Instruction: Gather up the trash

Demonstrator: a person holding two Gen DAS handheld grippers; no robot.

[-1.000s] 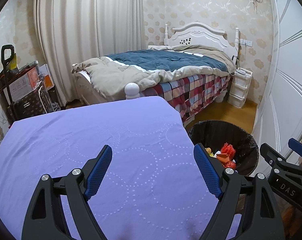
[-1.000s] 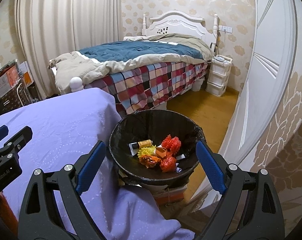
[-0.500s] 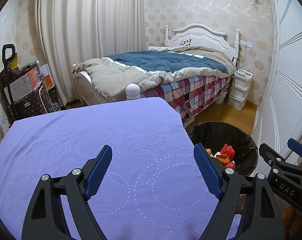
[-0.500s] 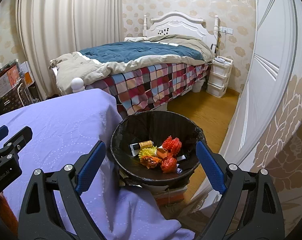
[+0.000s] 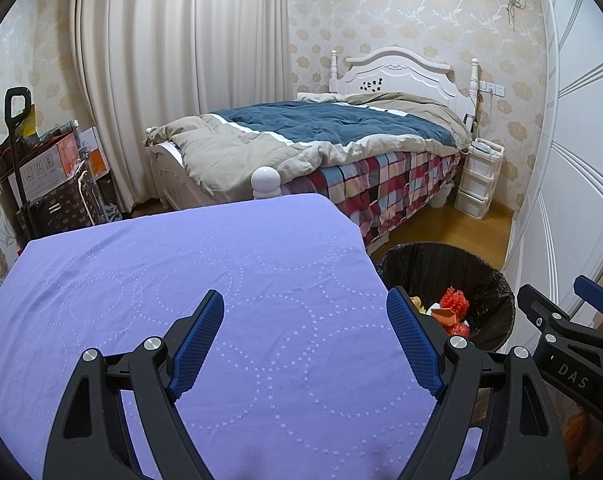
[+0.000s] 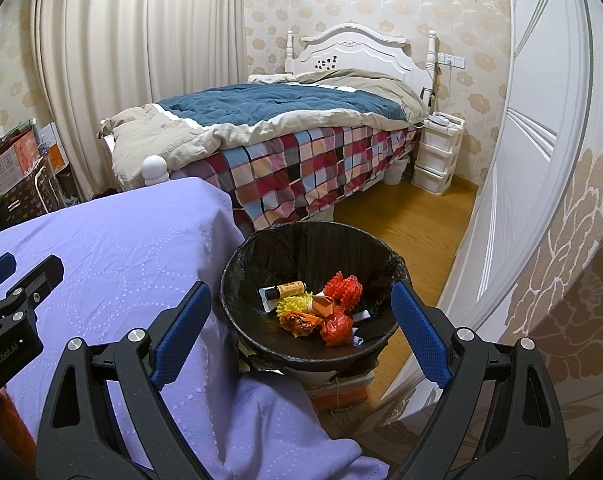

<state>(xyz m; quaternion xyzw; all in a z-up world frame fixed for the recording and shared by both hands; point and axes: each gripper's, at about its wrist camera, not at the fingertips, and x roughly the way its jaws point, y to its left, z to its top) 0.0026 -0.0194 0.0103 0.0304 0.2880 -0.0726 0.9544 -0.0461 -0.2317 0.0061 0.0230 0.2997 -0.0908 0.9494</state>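
Your left gripper (image 5: 305,338) hangs over the lilac tablecloth (image 5: 181,280), its black plastic arms spread wide and nothing between the blue, fine-gridded rubber pads (image 5: 199,336); the cloth is soft cotton with rings of small white dots and faint creases. Your right gripper (image 6: 301,332) is just as wide apart and empty, framing the trash bin (image 6: 301,240) that stands on the floor just past the cloth's draped corner. The bin is round, lined with a crinkled glossy black bag, and it sits at about 3 o'clock from your left gripper, where only its far rim and some contents show (image 5: 481,276). Inside it the collected trash lies clustered at the bottom: a frilly red paper ball (image 6: 343,286), a spiky yellow ball (image 6: 293,305), a folded orange carton piece (image 6: 325,305), two crumpled shiny orange-red wrappers (image 6: 335,328), a small amber bottle with a dark cap (image 6: 285,290) lying on its side, and white paper scraps. At 12 o'clock stands a bed (image 6: 281,120) with a carved white headboard, a rumpled navy and beige quilt and a checked sheet hanging down its side; a white plastic drawer unit (image 6: 437,156) stands at 1 o'clock on the wooden floor
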